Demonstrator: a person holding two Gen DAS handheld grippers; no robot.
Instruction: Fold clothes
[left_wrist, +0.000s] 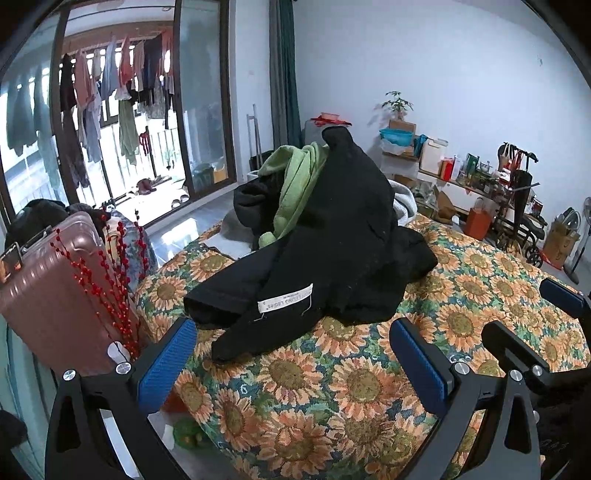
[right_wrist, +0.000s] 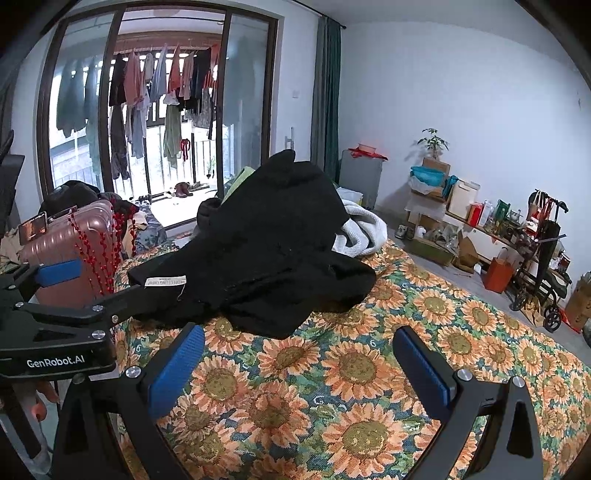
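Between the left fingers: nothing but sunflower bedspread (left_wrist: 332, 387); the left gripper (left_wrist: 295, 365) stands spread wide, released, its blue pads (left_wrist: 166, 369) apart on either side of the cloth
Left gripper and garment: one blue pad tip lies just beside the near hem of the black garment (left_wrist: 332, 229); I cannot tell whether they touch
Right gripper: the right gripper (right_wrist: 299, 369) is likewise spread wide and released, blue pads (right_wrist: 177, 373) over bare bedspread, near the garment's front edge but apart from it
Black garment: crumpled in a heap on the bed, peaked at the far end, one flat part reaching toward the grippers; a white sewn label (left_wrist: 284, 301) faces up on that part
Green garment: a light green piece (left_wrist: 295, 177) is tucked into the heap's far left side, partly under the black cloth
White knit: a pale bundled textile (right_wrist: 358, 229) lies behind the heap on the right
Left of the bed: a pink suitcase (left_wrist: 48, 288) with a red berry branch (left_wrist: 107, 280) in front of it
Far side: glass doors (right_wrist: 159, 110) with laundry hanging beyond; cluttered low shelf (right_wrist: 491, 229) along the right wall
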